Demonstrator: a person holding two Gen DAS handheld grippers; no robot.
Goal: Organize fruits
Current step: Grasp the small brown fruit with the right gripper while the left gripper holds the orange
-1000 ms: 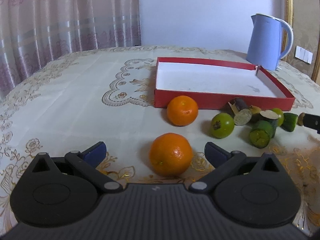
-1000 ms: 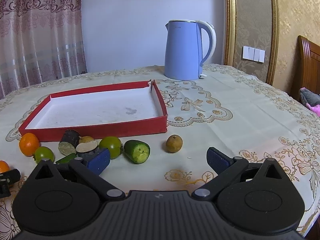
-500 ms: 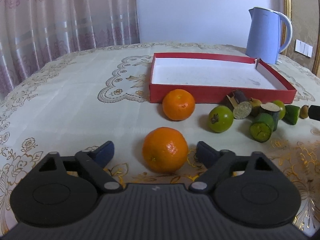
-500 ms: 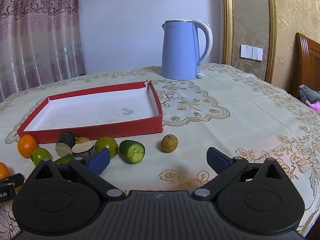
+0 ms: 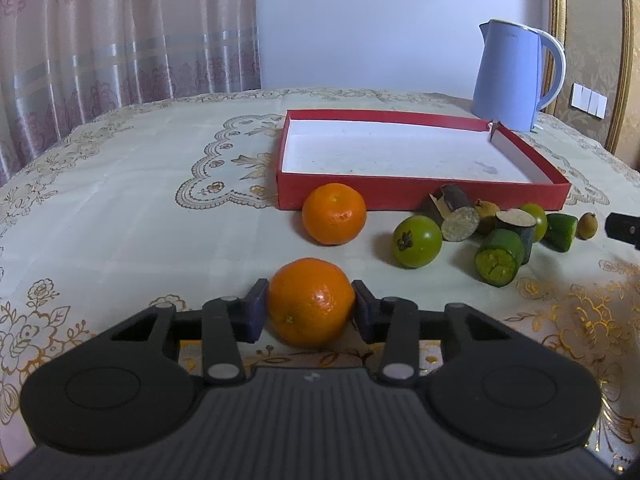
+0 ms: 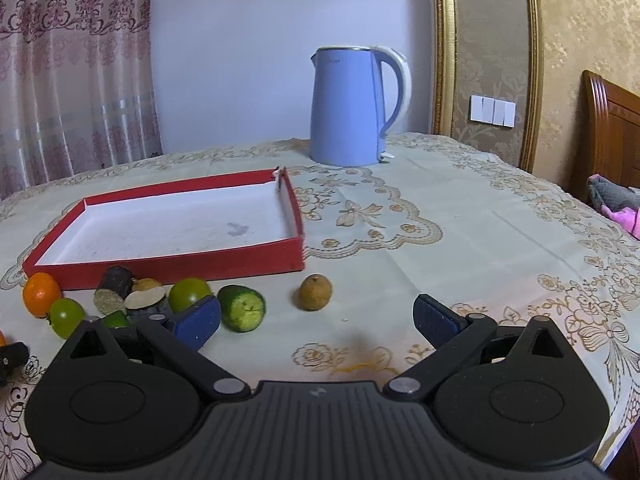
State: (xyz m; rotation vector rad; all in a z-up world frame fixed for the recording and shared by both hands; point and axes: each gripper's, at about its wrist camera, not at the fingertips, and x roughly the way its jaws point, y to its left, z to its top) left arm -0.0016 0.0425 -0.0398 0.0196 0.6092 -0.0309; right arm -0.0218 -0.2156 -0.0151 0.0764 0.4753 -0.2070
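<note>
My left gripper (image 5: 308, 309) is shut on the near orange (image 5: 311, 300), which rests on the tablecloth. A second orange (image 5: 334, 219) sits just in front of the red tray (image 5: 420, 193), whose white inside is bare. To the right lie a green round fruit (image 5: 417, 241), cut green pieces (image 5: 498, 263) and dark stubs (image 5: 456, 210). My right gripper (image 6: 316, 316) is open and empty. A small brown fruit (image 6: 315, 291) lies just beyond its fingers, a cut green piece (image 6: 243, 307) to its left. The red tray (image 6: 168, 266) is behind.
A blue electric kettle (image 6: 350, 108) stands behind the tray at the back right and also shows in the left wrist view (image 5: 510, 76). Curtains hang at the left. A wooden chair (image 6: 612, 136) stands past the table's right edge.
My left gripper has moved forward around the near orange and closed its jaws onto it. My right gripper has stayed open and shifted only slightly.
</note>
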